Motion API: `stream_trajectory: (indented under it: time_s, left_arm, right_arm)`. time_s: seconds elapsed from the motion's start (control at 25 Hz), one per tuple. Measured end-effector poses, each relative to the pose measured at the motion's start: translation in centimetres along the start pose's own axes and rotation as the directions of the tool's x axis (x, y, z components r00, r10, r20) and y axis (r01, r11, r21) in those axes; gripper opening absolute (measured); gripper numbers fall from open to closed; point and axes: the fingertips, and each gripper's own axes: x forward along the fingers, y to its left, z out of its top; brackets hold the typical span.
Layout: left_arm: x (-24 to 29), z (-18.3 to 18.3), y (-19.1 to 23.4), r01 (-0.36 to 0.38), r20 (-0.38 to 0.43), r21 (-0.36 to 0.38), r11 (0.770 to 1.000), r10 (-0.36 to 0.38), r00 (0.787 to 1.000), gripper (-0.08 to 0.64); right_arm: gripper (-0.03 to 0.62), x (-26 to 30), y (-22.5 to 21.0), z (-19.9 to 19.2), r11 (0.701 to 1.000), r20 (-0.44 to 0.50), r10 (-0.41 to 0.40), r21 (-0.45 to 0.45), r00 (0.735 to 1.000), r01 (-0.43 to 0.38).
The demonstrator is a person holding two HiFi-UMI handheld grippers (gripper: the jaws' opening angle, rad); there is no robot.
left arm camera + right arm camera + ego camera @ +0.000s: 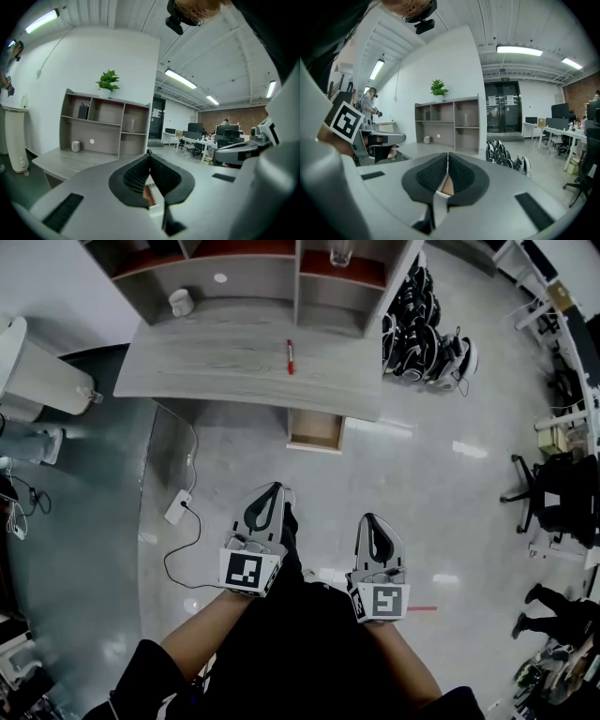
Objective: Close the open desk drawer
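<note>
The grey wooden desk (225, 362) stands ahead of me, and its drawer (315, 430) juts out open from the front edge, the brown inside showing. My left gripper (276, 487) and right gripper (367, 518) hang side by side over the floor, short of the drawer and touching nothing. Both are shut and empty. In the left gripper view the jaws (150, 154) meet, and a strip of the drawer (151, 196) shows through the gap below them. The right gripper's jaws (447, 154) are also together, with the drawer (446, 183) just visible behind them.
A red pen (290, 356) lies on the desk top and a white cup (180, 303) stands by the shelf unit (253, 277). A power strip with cable (178, 507) lies on the floor at left. Bags (422, 343) are heaped right of the desk; an office chair (548, 493) stands far right.
</note>
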Motion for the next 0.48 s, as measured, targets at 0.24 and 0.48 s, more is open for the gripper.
stream_trajectory:
  time_s: [0.24, 0.48]
  left_arm:
    - [4.0, 0.5, 4.7, -0.014, -0.018, -0.008, 1.000, 0.014, 1.000, 0.014]
    - [7.2, 1.1, 7.6, 0.019, -0.037, -0.028, 0.999, -0.020, 0.999, 0.014]
  right_arm:
    - [0.018, 5.3, -0.7, 0.9, 0.999, -0.034, 0.045, -0.016, 0.998, -0.045]
    - [0.018, 9.8, 0.4, 1.7, 0.985, -0.043, 0.114, -0.122, 0.993, -0.119]
